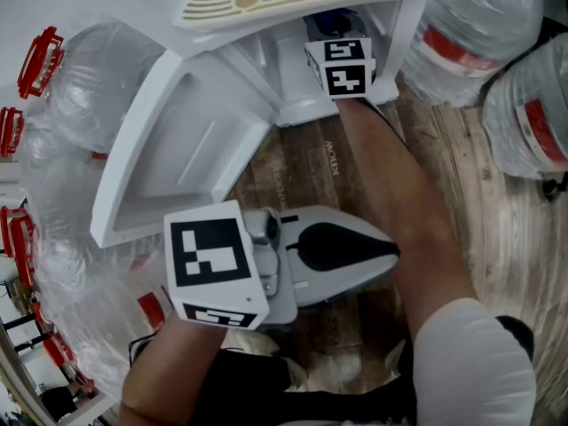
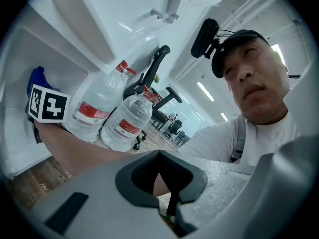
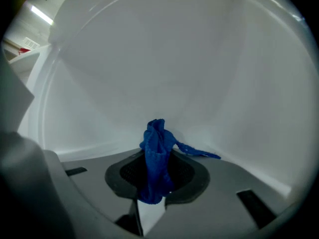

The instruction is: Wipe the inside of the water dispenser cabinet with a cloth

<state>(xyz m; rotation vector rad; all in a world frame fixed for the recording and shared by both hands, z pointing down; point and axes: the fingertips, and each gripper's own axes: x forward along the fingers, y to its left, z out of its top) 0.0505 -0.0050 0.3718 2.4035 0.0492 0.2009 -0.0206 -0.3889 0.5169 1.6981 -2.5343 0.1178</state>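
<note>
Large water bottles (image 1: 470, 25) stand clustered on the wooden floor (image 1: 519, 238).

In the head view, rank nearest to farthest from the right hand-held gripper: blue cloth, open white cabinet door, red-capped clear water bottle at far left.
1. Blue cloth, clamped by the right hand-held gripper.
2. Open white cabinet door, to its left.
3. Red-capped clear water bottle, far left edge.

Nothing legible; red labels (image 2: 89, 112) on the water bottles (image 2: 103, 94) are blurred.

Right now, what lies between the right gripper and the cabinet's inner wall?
Only the blue cloth, which the right gripper pinches; the right gripper view shows it.
</note>
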